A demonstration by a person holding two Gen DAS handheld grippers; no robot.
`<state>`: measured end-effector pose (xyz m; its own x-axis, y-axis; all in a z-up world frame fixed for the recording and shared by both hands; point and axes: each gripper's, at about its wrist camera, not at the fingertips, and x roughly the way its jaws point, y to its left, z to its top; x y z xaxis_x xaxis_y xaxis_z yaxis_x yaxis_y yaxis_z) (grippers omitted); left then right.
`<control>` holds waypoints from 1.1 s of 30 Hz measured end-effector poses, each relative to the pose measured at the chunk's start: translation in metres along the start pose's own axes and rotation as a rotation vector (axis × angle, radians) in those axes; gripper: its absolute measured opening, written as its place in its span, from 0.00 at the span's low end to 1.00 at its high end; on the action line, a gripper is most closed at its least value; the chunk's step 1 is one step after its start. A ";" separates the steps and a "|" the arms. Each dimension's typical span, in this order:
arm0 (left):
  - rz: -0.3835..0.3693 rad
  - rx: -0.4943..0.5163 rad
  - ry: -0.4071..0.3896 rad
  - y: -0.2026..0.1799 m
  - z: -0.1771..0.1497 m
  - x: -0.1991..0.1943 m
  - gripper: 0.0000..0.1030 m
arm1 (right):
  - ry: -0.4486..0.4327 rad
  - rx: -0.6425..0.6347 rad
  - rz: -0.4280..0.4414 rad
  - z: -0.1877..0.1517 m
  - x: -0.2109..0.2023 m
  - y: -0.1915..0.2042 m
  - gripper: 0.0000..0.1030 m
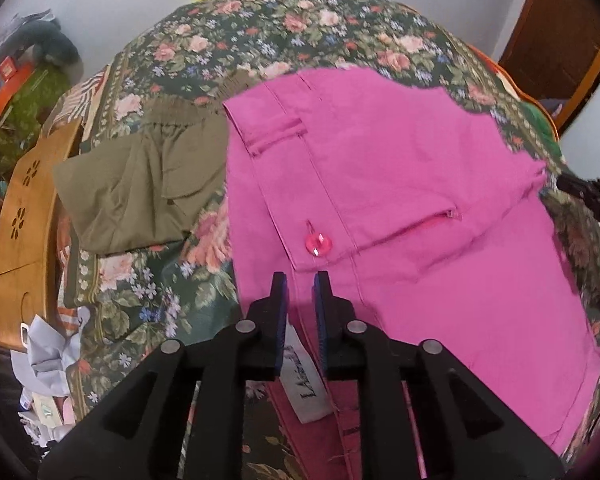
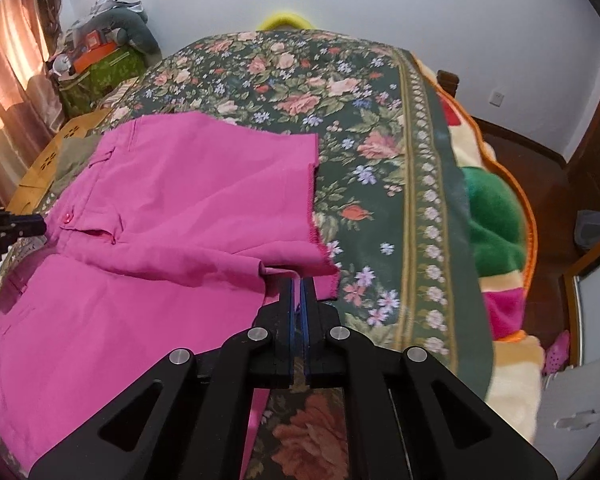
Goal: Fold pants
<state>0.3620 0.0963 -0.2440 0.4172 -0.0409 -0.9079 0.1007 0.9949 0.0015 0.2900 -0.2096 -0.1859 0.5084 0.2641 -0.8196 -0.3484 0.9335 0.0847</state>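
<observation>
While the pink pants [image 1: 400,208] are lying spread on the floral bedspread [image 1: 260,32], the left gripper [image 1: 300,280] is sitting at the waistband end with its jaws parted, a narrow gap showing between the blue-lined fingers [image 1: 280,292]. Pink fabric and a white sewn-in label [image 1: 306,384] are lying in that gap, but whether the fingers are pressing on the cloth cannot be told. A pink button [image 1: 319,245] is showing just ahead of the fingertips, and a belt loop [image 1: 276,134] is lying farther up the waistband.

In the right wrist view, the right gripper [image 2: 298,280] is pinching the pink pants [image 2: 172,208] at a hem corner, its blue pads [image 2: 306,320] drawn nearly together with a thin edge of pink fabric caught between them. One leg is lying doubled over the rest of the garment, its frayed hem [image 2: 314,200] running down the floral bedspread [image 2: 300,80].

Olive-green shorts [image 1: 140,184] are lying on the bedspread just beside the pink pants, to their left, with the pink edge overlapping them slightly. A wooden tray table [image 1: 24,240] with flower cut-outs is sitting at the bed's left edge. A multicoloured fleece blanket [image 2: 496,216] is hanging beyond the bedspread's patterned border on the right, and a pile of bags [image 2: 100,60] is standing in the far corner by the curtain [image 2: 16,80].
</observation>
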 end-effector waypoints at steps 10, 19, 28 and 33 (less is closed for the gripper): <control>-0.058 -0.108 0.040 0.022 0.029 0.023 0.31 | -0.087 0.063 -0.039 0.018 -0.013 -0.015 0.40; -0.118 -0.151 0.091 0.023 0.035 0.049 0.39 | 0.024 0.150 0.055 0.021 0.033 -0.017 0.40; -0.139 -0.113 0.087 0.015 0.038 0.056 0.36 | 0.086 0.153 0.081 0.014 0.056 -0.013 0.40; 0.010 -0.024 0.036 -0.002 0.036 0.046 0.11 | 0.067 0.036 0.026 0.010 0.056 0.001 0.19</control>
<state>0.4137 0.0895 -0.2708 0.3855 -0.0276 -0.9223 0.0747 0.9972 0.0014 0.3255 -0.1917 -0.2259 0.4452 0.2728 -0.8529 -0.3318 0.9349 0.1259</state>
